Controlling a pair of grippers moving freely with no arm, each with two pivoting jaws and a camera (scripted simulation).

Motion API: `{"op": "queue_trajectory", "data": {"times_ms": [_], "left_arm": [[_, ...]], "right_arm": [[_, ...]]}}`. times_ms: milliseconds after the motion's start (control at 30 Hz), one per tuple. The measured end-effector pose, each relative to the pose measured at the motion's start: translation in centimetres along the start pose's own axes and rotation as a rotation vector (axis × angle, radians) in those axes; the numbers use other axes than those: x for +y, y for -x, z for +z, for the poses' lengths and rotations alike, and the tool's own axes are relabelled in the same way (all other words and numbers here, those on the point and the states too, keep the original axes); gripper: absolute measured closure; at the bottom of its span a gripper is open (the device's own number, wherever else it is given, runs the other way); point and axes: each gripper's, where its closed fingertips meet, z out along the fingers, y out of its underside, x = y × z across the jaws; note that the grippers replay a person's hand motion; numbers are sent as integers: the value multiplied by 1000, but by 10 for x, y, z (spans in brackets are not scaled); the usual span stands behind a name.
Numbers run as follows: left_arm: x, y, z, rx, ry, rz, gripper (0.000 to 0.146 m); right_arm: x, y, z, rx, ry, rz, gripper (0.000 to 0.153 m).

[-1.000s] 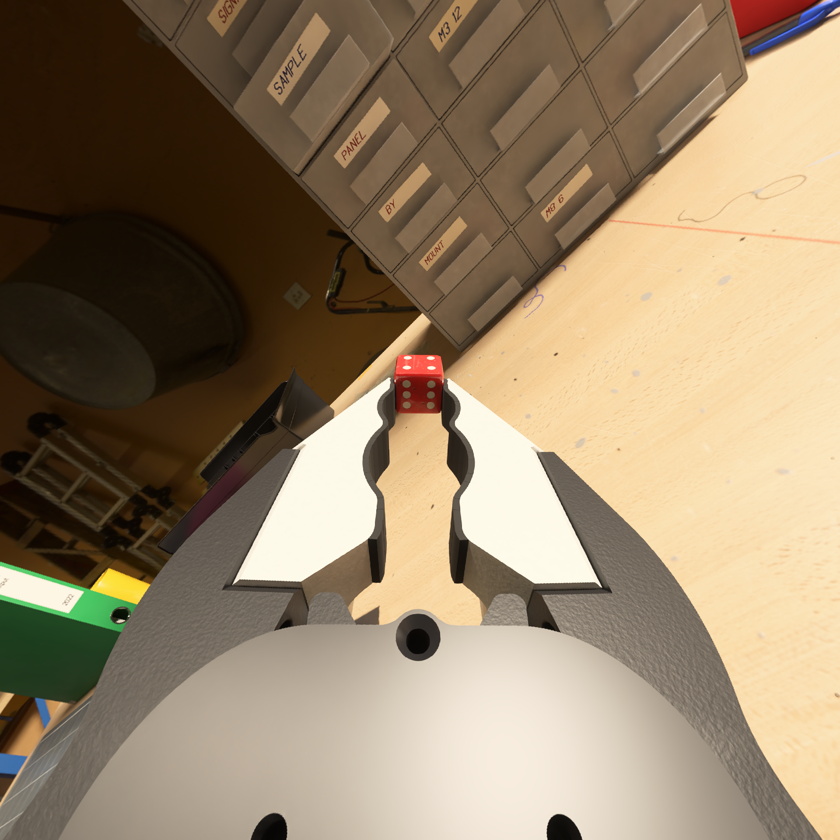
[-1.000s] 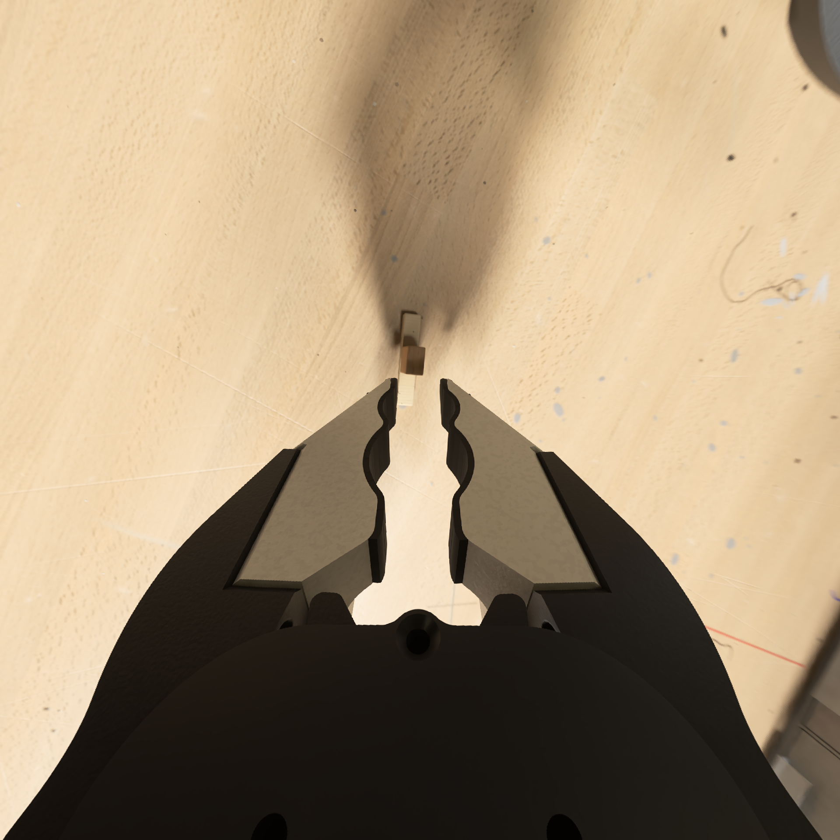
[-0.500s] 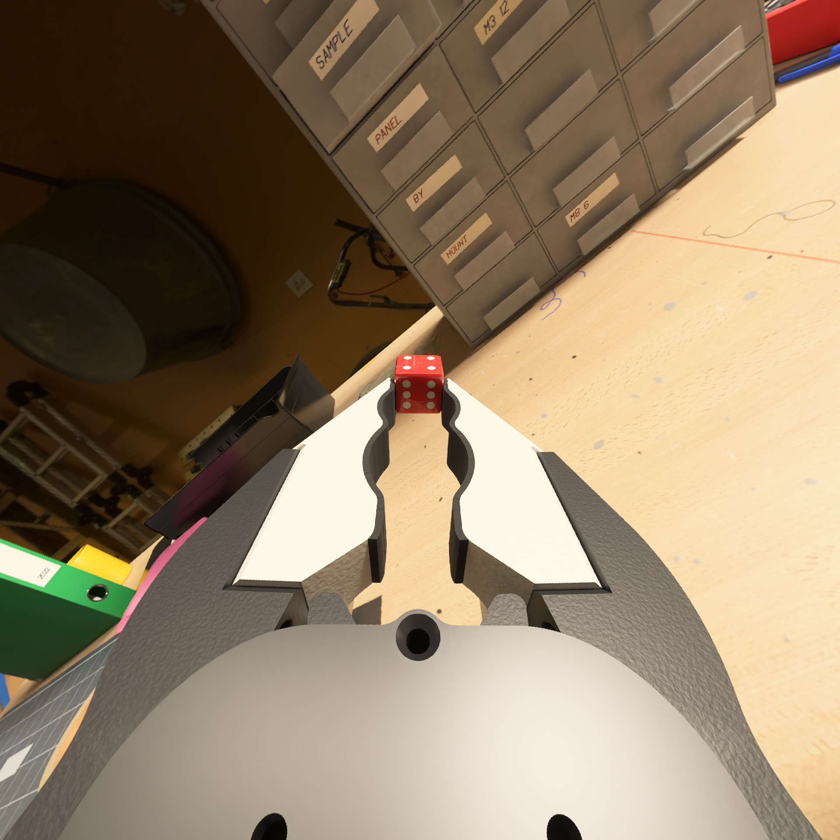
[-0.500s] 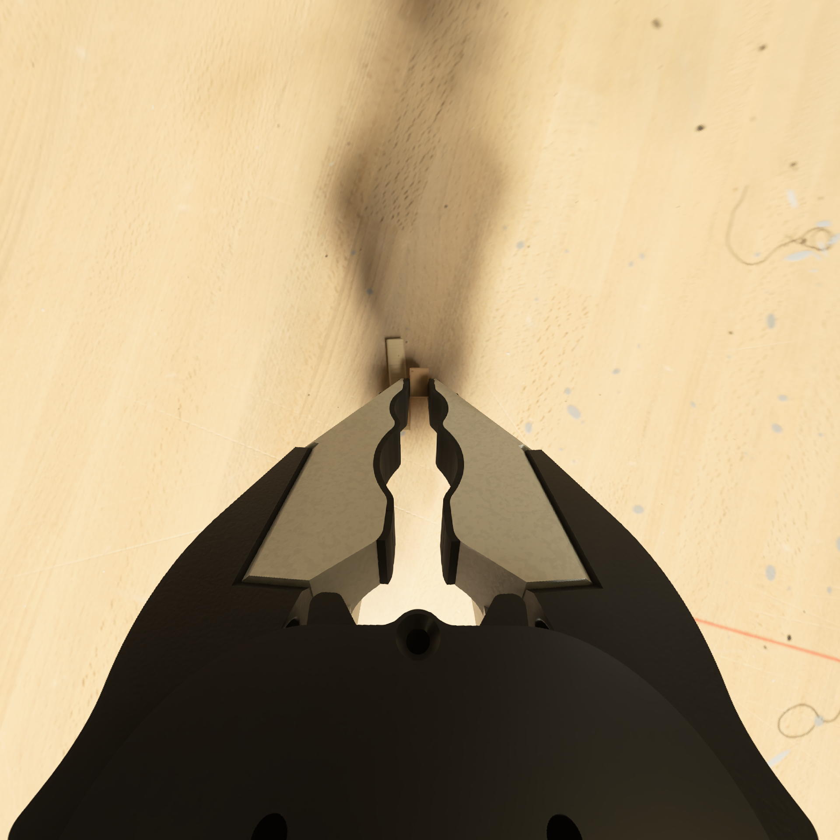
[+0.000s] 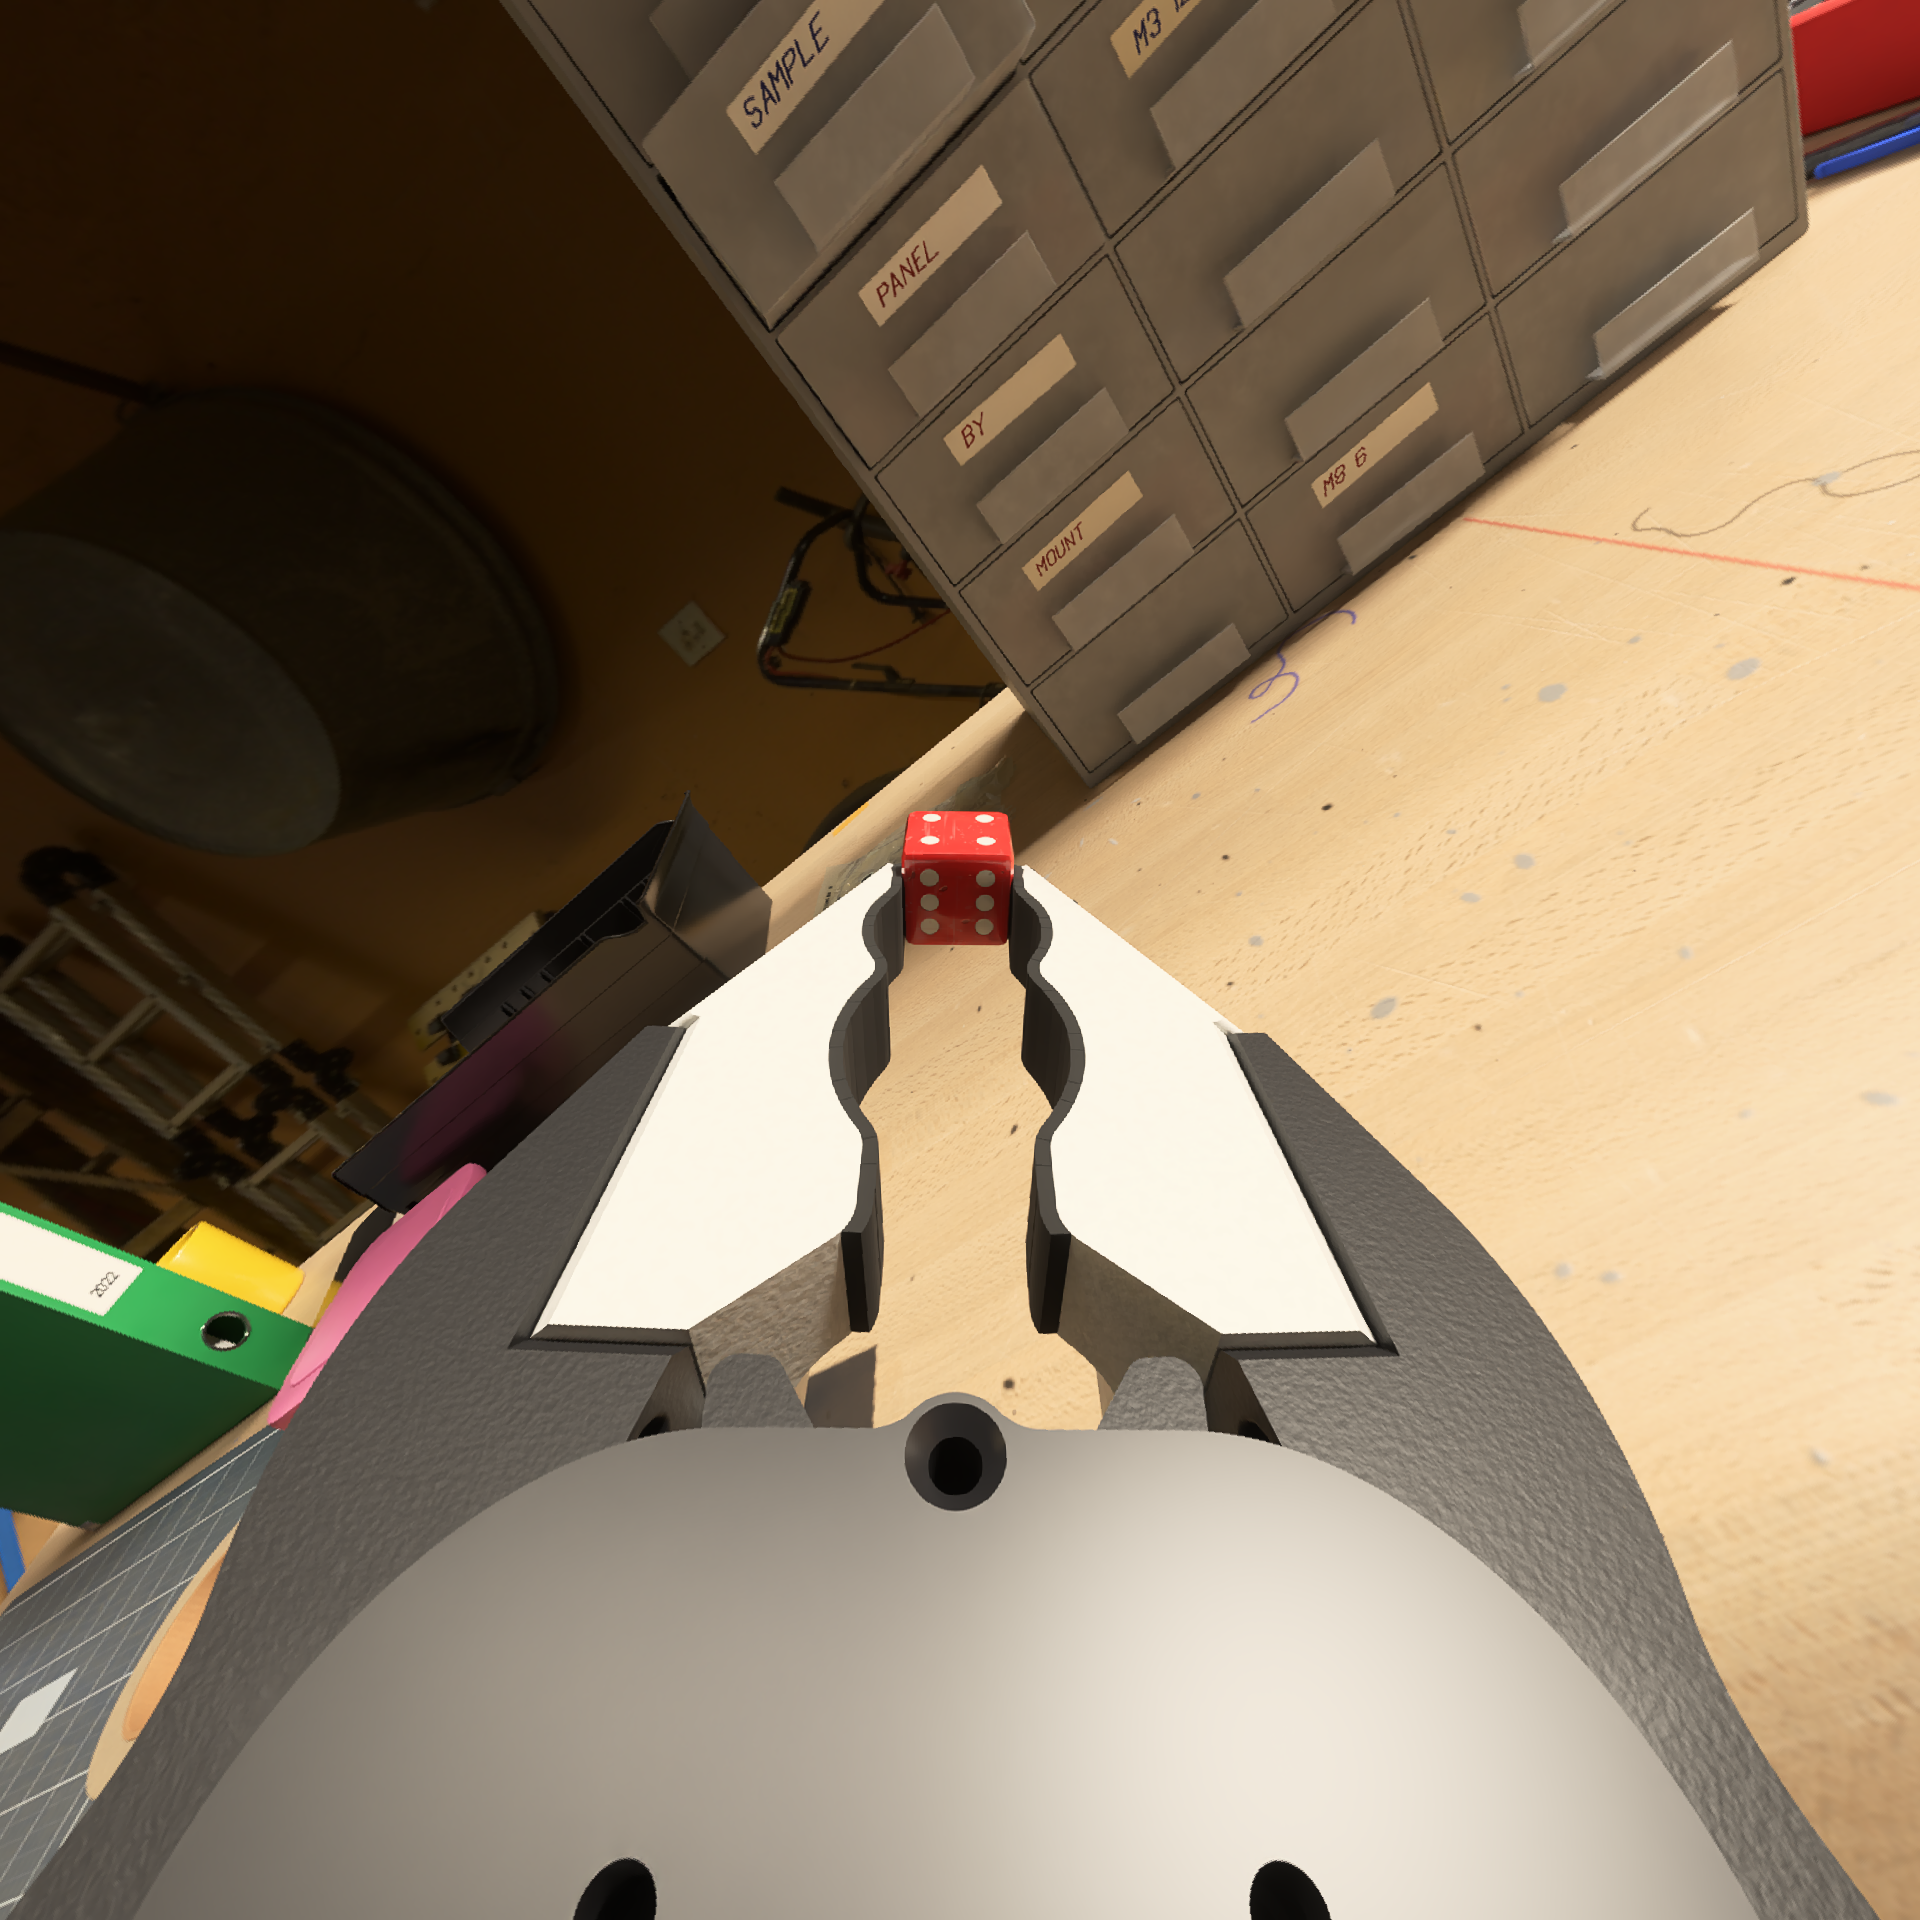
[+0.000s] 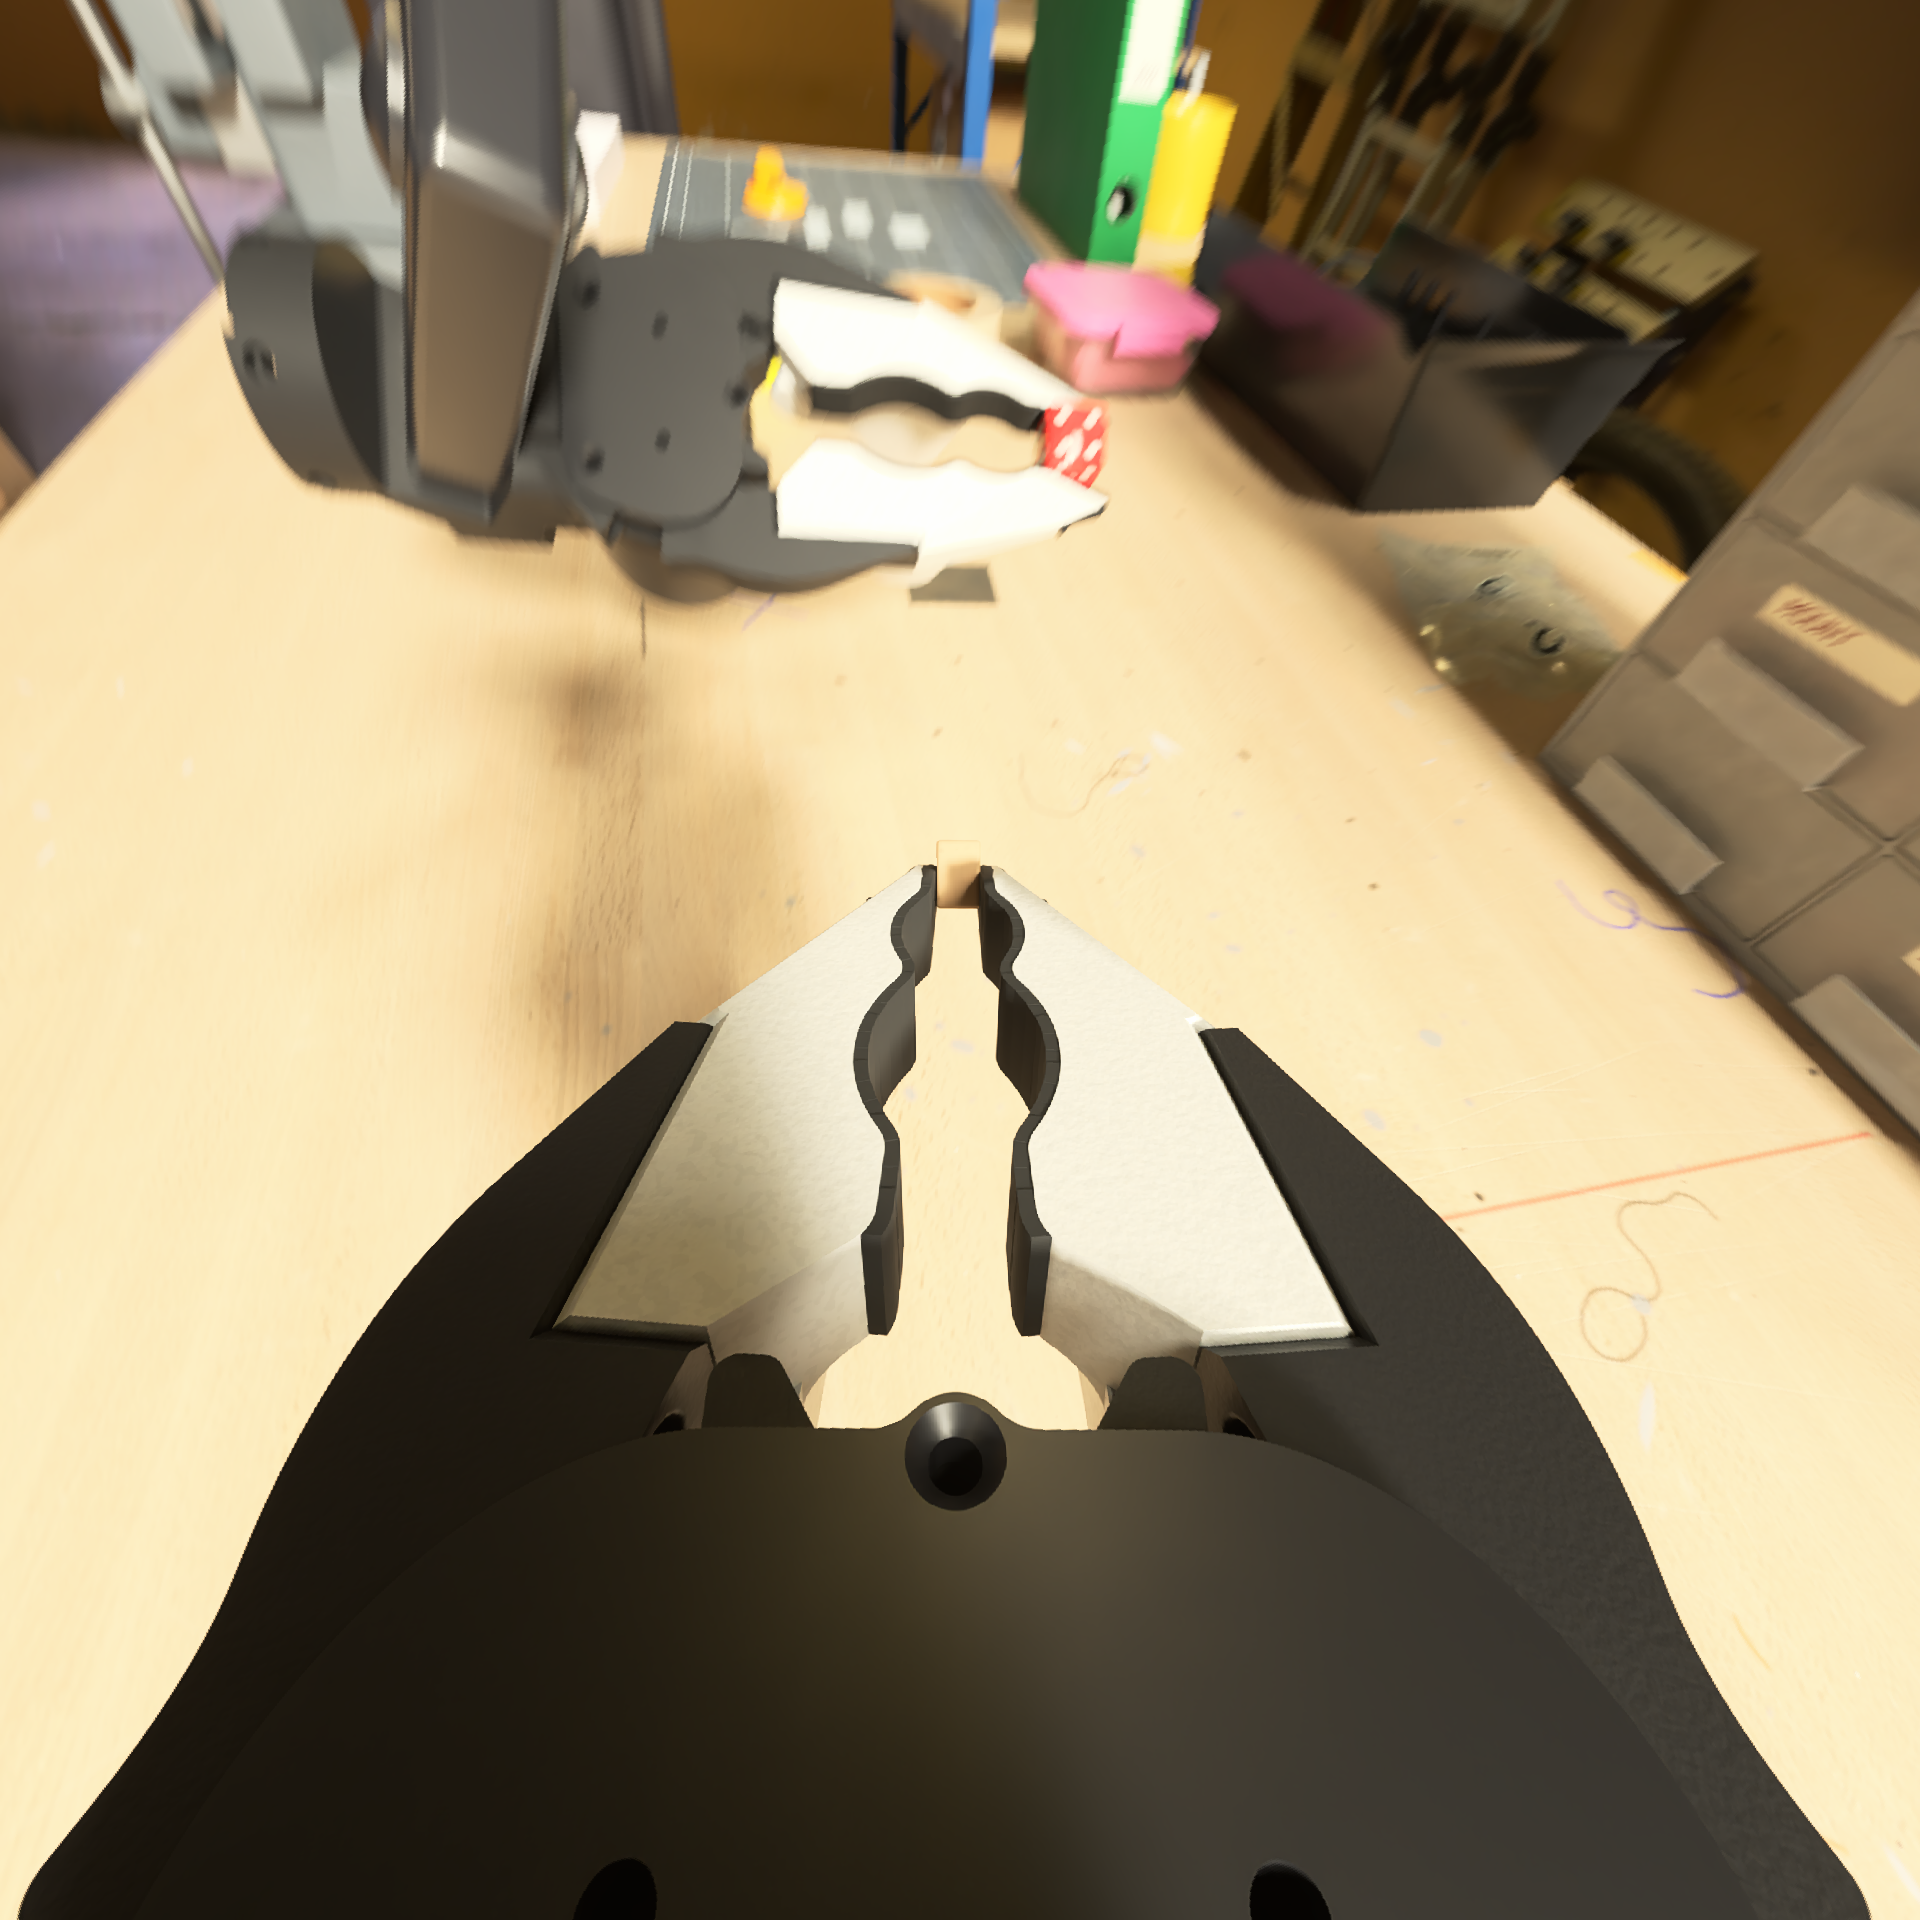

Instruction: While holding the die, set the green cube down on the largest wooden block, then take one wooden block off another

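A pale wooden worktop [image 5: 1558, 1039] with scribbles and specks carries a grey drawer cabinet [image 5: 1299, 312] at its back edge. Only the right wrist view shows the green binder [image 6: 1101, 135] upright beside a pink box [image 6: 1117, 322]. The left tool [image 5: 957, 883] hangs above the worktop, clamped on the red die [image 5: 957, 878]. The right tool [image 6: 957, 883] pinches a small wooden block [image 6: 957, 871].

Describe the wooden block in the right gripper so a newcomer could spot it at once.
Start at the pale workbench, then find the black right gripper low in its own view. Pinched at its fingertips is the small wooden block, plain tan, unlike the red dotted die farther back.
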Motion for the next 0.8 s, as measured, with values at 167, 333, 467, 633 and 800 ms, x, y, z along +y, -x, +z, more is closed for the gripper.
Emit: {"op": "queue_trajectory", "data": {"times_ms": [167,333,467,633,800], "left_arm": [[1,-1,0,6,1,-7,127],[2,-1,2,12,4,-10,127],[3,-1,2,16,4,-11,127],[4,-2,2,18,6,-11,127],[5,-3,3,24,9,-12,127]], "right_arm": [[-30,-24,-23,76,-177,79,145],[-47,-40,-39,140,-254,78,145],[-65,-50,-60,201,-307,45,145],[-92,-72,-119,345,-381,14,145],[-88,-113,-228,624,-386,14,145]]}}
